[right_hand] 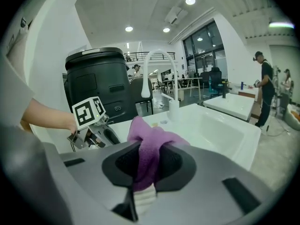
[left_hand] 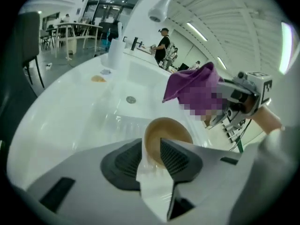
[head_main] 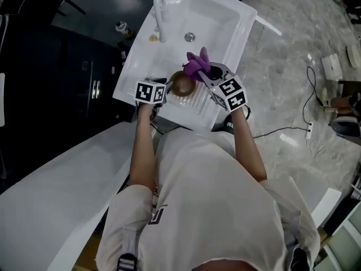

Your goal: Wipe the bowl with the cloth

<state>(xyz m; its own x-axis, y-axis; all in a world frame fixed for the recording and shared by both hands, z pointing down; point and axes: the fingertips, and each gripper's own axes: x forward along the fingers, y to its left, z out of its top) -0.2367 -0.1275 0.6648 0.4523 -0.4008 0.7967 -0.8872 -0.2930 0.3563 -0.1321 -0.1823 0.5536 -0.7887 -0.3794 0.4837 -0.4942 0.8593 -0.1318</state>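
Wiping not yet begun: the bowl (left_hand: 169, 129) rim is straddled by the left gripper (left_hand: 151, 142), jaws apart. The cloth (right_hand: 149, 136), clamped in the right gripper (right_hand: 149, 150) at the bowl's one o'clock, must be lowered in.

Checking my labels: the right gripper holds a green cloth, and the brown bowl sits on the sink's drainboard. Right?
Not quite. The right gripper view shows the cloth in the right gripper is purple, not green. The brown bowl does sit on the sink's drainboard.

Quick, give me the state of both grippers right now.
Left gripper: open, jaws apart, with the brown bowl at the gap but not gripped.
Right gripper: closed on the purple cloth.
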